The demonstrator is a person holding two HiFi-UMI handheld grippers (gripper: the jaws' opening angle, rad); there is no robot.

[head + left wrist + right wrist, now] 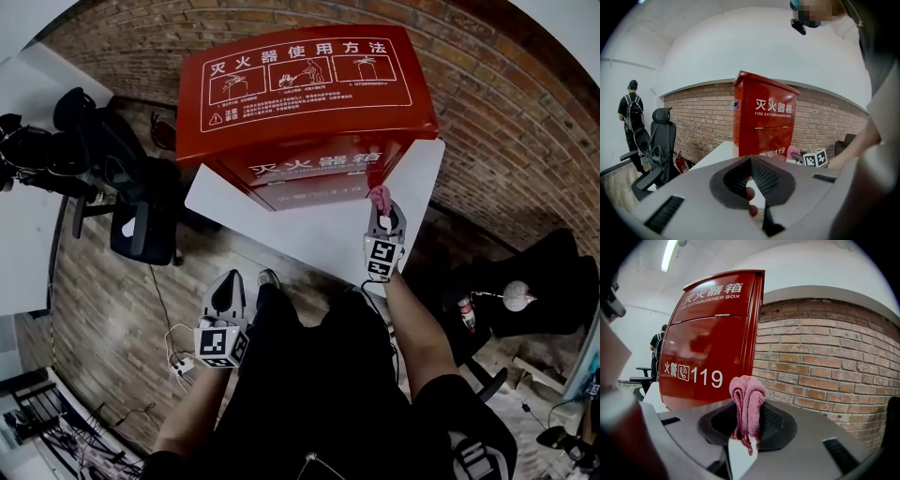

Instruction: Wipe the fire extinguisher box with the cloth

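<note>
The pink cloth, likely soft and light, is pinched mid-fold by the right gripper; the left gripper is closed, empty.

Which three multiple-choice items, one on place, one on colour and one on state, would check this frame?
1. Where is the cloth?
A on a shelf
B in the right hand-held gripper
C in a bucket

2. What colour is the box?
A green
B white
C red

3. How is the left hand-held gripper?
A shut, empty
B gripping the cloth
C gripping a bottle

Key:
1 B, the pink cloth sits pinched between that gripper's jaws.
2 C, the box is red on every visible side.
3 A, its jaws meet with nothing between them.
</note>
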